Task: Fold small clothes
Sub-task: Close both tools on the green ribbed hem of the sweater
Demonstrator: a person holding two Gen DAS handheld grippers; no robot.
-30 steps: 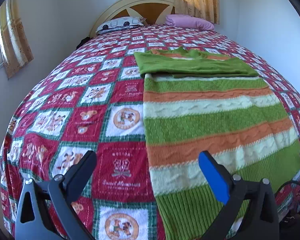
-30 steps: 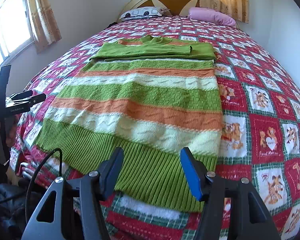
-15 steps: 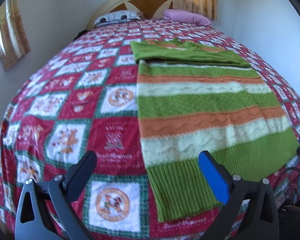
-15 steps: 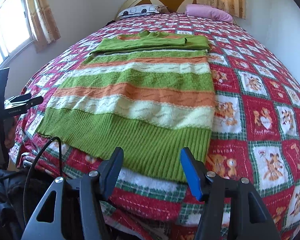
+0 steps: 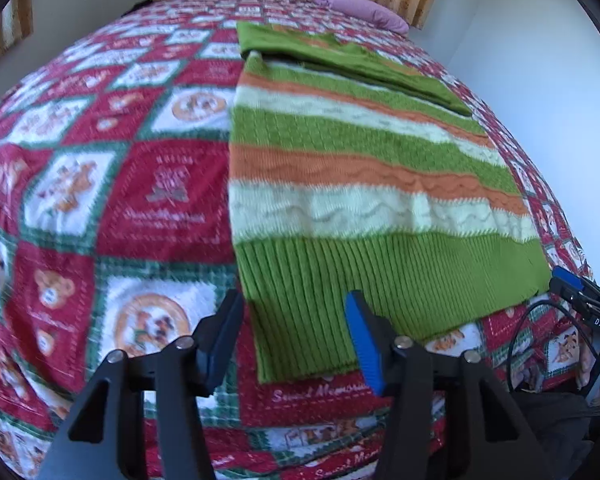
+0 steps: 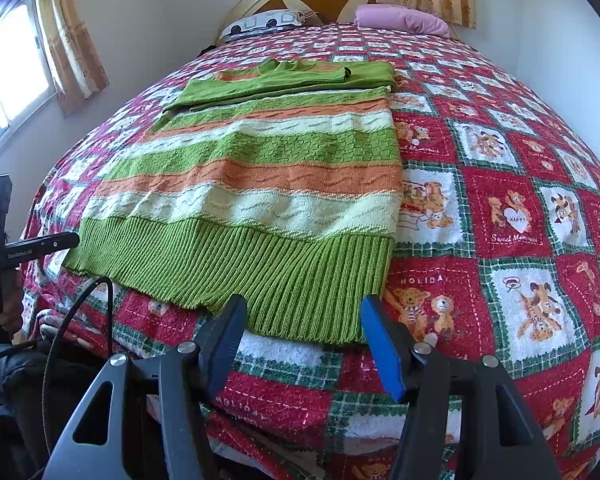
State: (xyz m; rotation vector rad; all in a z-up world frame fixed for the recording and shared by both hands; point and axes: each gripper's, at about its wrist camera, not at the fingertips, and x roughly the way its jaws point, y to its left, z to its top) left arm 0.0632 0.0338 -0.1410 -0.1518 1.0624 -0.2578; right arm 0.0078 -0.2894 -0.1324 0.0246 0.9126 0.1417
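Observation:
A striped knit sweater (image 5: 352, 184) in green, orange and cream lies flat on the bed, its sleeves folded across the top and its ribbed green hem (image 6: 260, 276) nearest me. My left gripper (image 5: 296, 320) is open and empty, just short of the hem's left corner (image 5: 268, 372). My right gripper (image 6: 302, 330) is open and empty, just short of the hem's right corner (image 6: 356, 336). The right gripper also shows at the right edge of the left wrist view (image 5: 580, 300); the left gripper shows at the left edge of the right wrist view (image 6: 24, 248).
The red, white and green patchwork bedspread (image 6: 500, 208) covers the whole bed. A patterned pillow (image 6: 268, 22) and a pink pillow (image 6: 400, 20) lie at the headboard. A black cable (image 6: 76, 312) hangs at the bed's near edge. Walls stand close on both sides.
Both grippers have pulled back toward the foot of the bed and lowered, so the sweater's hem edge and corners now lie just ahead of the fingertips. The sweater has not moved.

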